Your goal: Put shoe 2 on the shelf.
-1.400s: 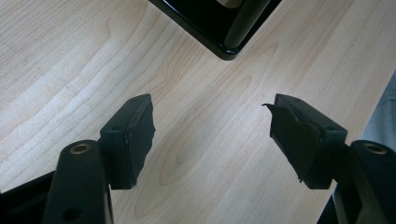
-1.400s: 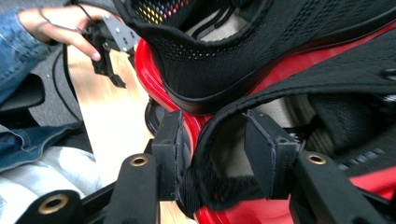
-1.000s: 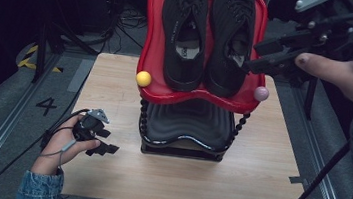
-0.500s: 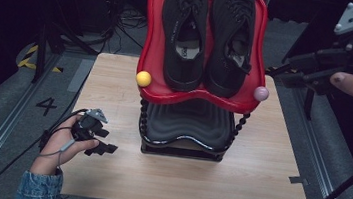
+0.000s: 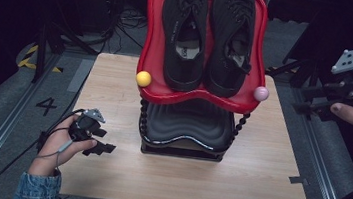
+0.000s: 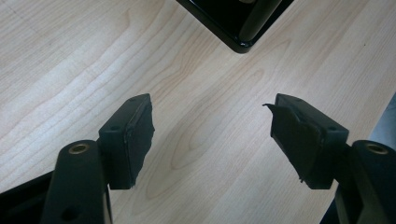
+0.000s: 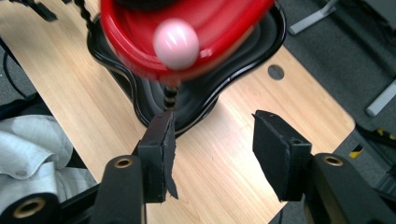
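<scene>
Two black shoes [image 5: 207,32] lie side by side on the red upper tray [image 5: 151,84] of a two-tier rack; a black lower tray [image 5: 186,126] sits beneath it. A yellow ball [image 5: 143,78] and a pink ball [image 5: 261,93] cap the red tray's front corners. My left gripper [image 5: 101,146] rests low on the table's left front, open, with bare wood between its jaws [image 6: 210,135]. My right gripper [image 5: 310,102] hovers off the table's right edge, open and empty; its view looks down at the pink ball [image 7: 176,43] and the red tray [image 7: 140,51].
The wooden table [image 5: 104,182] carries the rack in its middle. Dark floor, cables and stand legs [image 5: 44,49] surround it. A grey metal rail [image 5: 0,129] runs along the left. The rack's black base corner [image 6: 233,28] lies just ahead of the left gripper.
My right gripper has drawn back from the right shoe, moving rightward and down past the table's right edge. The left gripper and the shoes have stayed put.
</scene>
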Tool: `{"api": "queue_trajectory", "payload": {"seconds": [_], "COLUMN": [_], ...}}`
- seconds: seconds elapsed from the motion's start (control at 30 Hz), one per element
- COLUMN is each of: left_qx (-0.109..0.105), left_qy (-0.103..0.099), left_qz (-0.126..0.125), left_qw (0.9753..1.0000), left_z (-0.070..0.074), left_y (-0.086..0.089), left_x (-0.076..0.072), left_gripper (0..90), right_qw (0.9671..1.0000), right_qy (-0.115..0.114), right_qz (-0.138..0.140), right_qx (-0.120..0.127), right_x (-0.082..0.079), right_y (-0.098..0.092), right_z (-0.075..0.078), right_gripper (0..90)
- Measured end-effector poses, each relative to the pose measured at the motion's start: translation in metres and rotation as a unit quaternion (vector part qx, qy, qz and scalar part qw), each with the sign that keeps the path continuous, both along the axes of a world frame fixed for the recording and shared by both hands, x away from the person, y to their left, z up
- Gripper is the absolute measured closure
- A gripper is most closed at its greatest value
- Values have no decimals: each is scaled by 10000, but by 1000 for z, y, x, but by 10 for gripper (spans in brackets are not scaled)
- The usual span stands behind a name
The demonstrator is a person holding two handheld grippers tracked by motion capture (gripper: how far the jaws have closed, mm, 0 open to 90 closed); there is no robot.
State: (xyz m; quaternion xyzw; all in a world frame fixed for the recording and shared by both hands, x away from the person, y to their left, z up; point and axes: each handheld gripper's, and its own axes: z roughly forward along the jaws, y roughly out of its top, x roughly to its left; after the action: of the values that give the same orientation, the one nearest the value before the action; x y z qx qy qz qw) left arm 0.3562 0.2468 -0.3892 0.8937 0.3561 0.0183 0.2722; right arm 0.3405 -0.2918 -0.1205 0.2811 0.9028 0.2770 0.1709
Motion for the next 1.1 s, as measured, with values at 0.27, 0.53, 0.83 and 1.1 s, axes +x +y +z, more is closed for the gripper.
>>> {"api": "queue_trajectory", "payload": {"seconds": [0.27, 0.53, 0.83, 1.1], "left_qx": [46, 32, 34, 59], "left_qy": [3, -6, 44, 47], "left_qz": [40, 155, 288, 324], "left_qw": [10000, 9999, 9996, 9994], "left_z": [-1, -1, -3, -5], "left_y": [4, 10, 14, 15], "left_x": [-7, -15, -21, -23], "left_gripper": [306, 305, 305, 305], "right_qw": [9996, 9991, 9982, 9970], "right_qy": [209, 343, 459, 457], "right_qz": [-191, -230, -328, -378], "right_qx": [11, 130, 218, 495], "right_x": [11, 19, 30, 33], "right_y": [-16, -26, -29, -31], "right_z": [-51, -104, -158, -201], "right_gripper": [463, 459, 446, 443]}}
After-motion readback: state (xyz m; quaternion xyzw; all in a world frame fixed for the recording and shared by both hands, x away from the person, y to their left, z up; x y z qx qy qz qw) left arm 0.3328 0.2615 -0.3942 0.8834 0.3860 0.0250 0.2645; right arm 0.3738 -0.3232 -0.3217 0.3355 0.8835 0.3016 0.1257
